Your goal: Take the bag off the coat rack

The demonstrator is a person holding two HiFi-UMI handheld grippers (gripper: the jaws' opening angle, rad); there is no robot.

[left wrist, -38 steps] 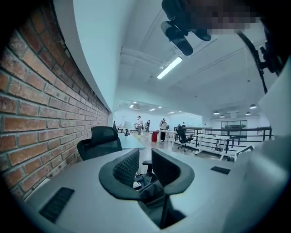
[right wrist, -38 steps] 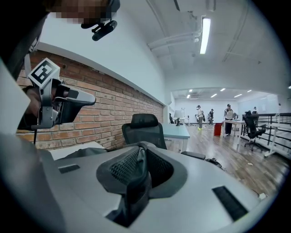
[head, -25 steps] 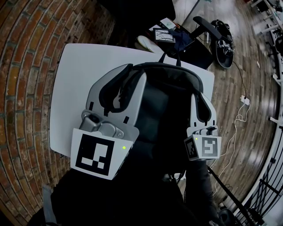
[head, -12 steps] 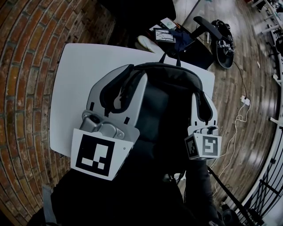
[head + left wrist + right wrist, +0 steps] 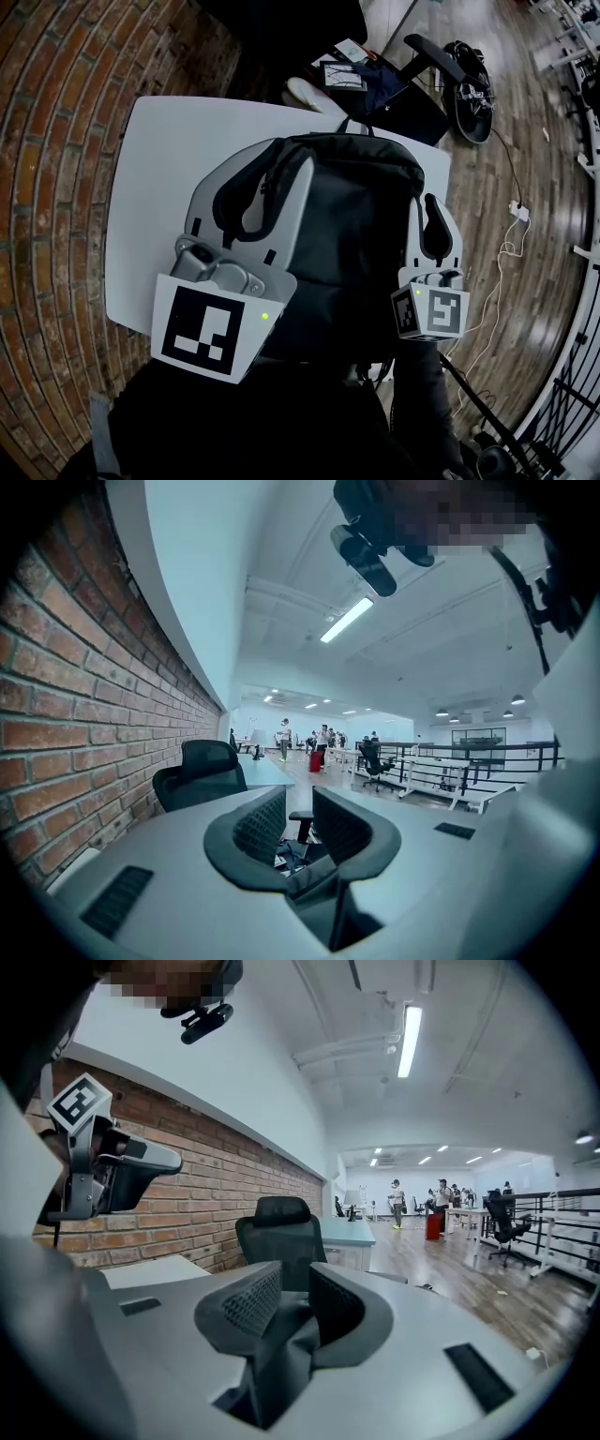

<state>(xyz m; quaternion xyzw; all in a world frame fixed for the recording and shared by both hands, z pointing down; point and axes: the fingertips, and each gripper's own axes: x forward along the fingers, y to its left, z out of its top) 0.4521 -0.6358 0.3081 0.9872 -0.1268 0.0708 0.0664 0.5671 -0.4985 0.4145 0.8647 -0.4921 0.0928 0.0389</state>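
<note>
The black backpack [image 5: 347, 234] rests over the white table [image 5: 159, 187], between my two grippers. My left gripper [image 5: 262, 173] is at its left side, jaws apart; in the left gripper view [image 5: 299, 808] a dark strap [image 5: 314, 883] lies low at the root of the jaws and the pads do not press it. My right gripper [image 5: 433, 214] stands at the bag's right edge. Its jaws have just been opening, and in the right gripper view [image 5: 294, 1288] a grey-black strap [image 5: 281, 1354] lies slack between them. No coat rack is in view.
A brick wall [image 5: 47, 141] runs along the table's left. A black office chair [image 5: 281, 1232] stands beyond the table. On the wooden floor lie a dark bag with papers [image 5: 366, 80] and a white cable [image 5: 506, 244]. Railings and distant people show in the gripper views.
The right gripper's jaws have spread and now stand clear of the bag's side. The backpack has slumped wider and shifted slightly left. The left gripper has not moved.
</note>
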